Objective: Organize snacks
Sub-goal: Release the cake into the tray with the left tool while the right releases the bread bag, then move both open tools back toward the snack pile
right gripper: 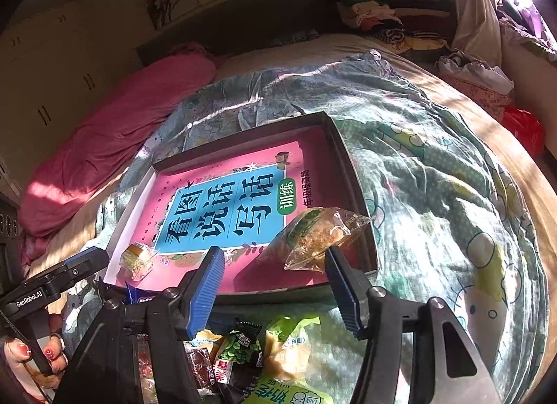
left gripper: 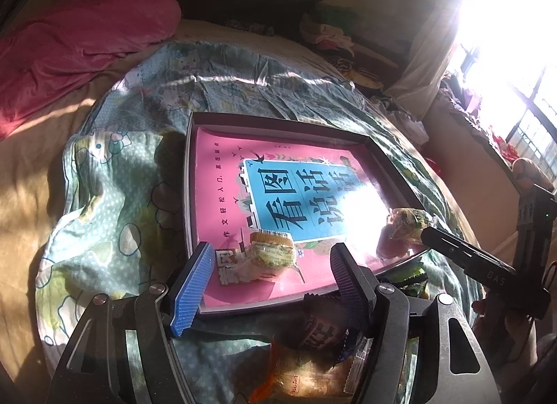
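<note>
A shallow box [left gripper: 189, 174] [right gripper: 339, 146] lies on the bed with a pink book [left gripper: 222, 167] [right gripper: 222, 174] in its bottom. A small yellow-green snack [left gripper: 275, 254] [right gripper: 136, 259] rests in its near left corner. A clear-wrapped brown snack [left gripper: 405, 223] [right gripper: 320, 233] rests at its near right. My left gripper [left gripper: 271, 282] is open and empty, just before the yellow-green snack. My right gripper [right gripper: 275, 282] is open and empty, its right finger beside the brown snack. A pile of loose snacks [right gripper: 250, 351] [left gripper: 313, 351] lies under both grippers.
The box sits on a rumpled green cartoon quilt [left gripper: 115, 177] [right gripper: 435, 177]. A pink blanket [left gripper: 80, 45] [right gripper: 115, 132] lies at the far left. Clothes [right gripper: 376, 17] are heaped by the headboard. A bright window [left gripper: 504, 38] glares at the right.
</note>
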{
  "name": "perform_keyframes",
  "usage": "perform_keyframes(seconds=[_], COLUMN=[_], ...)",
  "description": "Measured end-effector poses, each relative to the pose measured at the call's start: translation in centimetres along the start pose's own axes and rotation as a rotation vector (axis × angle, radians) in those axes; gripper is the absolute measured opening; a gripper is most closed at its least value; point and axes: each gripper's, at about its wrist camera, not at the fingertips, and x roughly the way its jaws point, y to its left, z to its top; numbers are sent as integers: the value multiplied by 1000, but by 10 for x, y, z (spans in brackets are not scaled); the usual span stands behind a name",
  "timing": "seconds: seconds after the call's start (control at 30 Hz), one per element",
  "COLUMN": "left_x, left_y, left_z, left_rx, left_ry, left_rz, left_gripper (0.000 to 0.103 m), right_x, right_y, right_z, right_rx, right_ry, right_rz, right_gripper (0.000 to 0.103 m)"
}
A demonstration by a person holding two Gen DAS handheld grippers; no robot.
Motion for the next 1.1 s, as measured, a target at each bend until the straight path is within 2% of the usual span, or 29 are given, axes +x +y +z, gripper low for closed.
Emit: perform_keyframes(seconds=[0.3, 0.7, 1.1], left_x=[-12, -29, -40], left_y=[3, 13, -9], left_z=[0, -8, -23], left_rx=[-3, -58, -44], left_ry=[-29, -40, -22], left_rz=[5, 11, -24], left_gripper=[75, 75, 75], right_x=[-14, -28, -44], right_y=[-1, 9, 20], right_z=[1, -4, -11], right_rx=[-3, -66, -108], right_ry=[-34, -44, -48], right_rz=[-3, -6, 1], right_gripper=[60, 60, 60])
